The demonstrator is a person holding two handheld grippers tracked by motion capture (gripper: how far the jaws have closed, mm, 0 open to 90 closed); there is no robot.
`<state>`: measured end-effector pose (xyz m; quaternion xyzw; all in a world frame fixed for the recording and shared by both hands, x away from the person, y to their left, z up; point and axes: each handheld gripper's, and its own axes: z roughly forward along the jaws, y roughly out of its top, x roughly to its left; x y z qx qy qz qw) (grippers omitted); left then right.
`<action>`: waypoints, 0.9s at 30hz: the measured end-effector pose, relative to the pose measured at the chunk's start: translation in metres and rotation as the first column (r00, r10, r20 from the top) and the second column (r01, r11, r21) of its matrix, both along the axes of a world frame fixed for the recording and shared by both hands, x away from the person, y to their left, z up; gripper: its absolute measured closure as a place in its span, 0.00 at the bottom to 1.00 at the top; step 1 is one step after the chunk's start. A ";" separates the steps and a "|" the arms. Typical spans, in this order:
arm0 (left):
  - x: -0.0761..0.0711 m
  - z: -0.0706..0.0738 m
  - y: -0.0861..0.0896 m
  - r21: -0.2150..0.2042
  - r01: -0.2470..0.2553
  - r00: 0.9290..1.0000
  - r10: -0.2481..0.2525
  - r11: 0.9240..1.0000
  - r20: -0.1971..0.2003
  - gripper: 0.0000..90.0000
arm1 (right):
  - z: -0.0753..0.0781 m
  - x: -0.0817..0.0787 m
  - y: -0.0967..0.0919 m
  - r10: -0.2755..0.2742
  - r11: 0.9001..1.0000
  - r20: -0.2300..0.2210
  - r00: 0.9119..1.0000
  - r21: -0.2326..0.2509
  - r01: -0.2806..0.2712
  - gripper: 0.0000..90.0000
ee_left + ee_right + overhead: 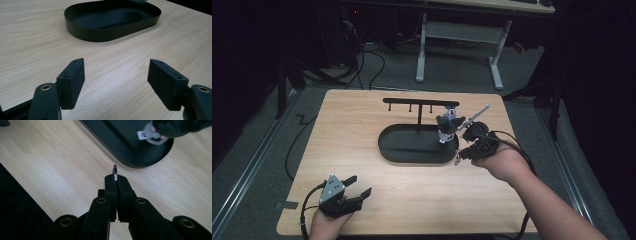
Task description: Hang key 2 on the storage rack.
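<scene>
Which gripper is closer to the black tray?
The right gripper: it sits just off the black tray's right end. The left gripper rests back near the table's front edge.

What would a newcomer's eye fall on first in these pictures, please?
Probably the black oval metal tray with its T-shaped hanger stand mid-table, and the dark plush toy hanging above its right end. Next, the right gripper shut on a small silver key ring, while the left gripper rests open near the front edge.

Left tongs (360, 185): black, grey three-cornered plate, black cable; right tongs (115, 178): black, brass-coloured pivot rivets; forearms unsleeved.
</scene>
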<state>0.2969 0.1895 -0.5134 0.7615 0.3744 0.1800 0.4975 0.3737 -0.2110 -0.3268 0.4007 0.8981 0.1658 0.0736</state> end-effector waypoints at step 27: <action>0.001 -0.001 0.002 -0.016 0.007 1.000 -0.007 1.000 -0.014 0.35 | 0.019 0.077 0.034 0.012 1.000 -0.002 1.000 -0.008 -0.012 0.99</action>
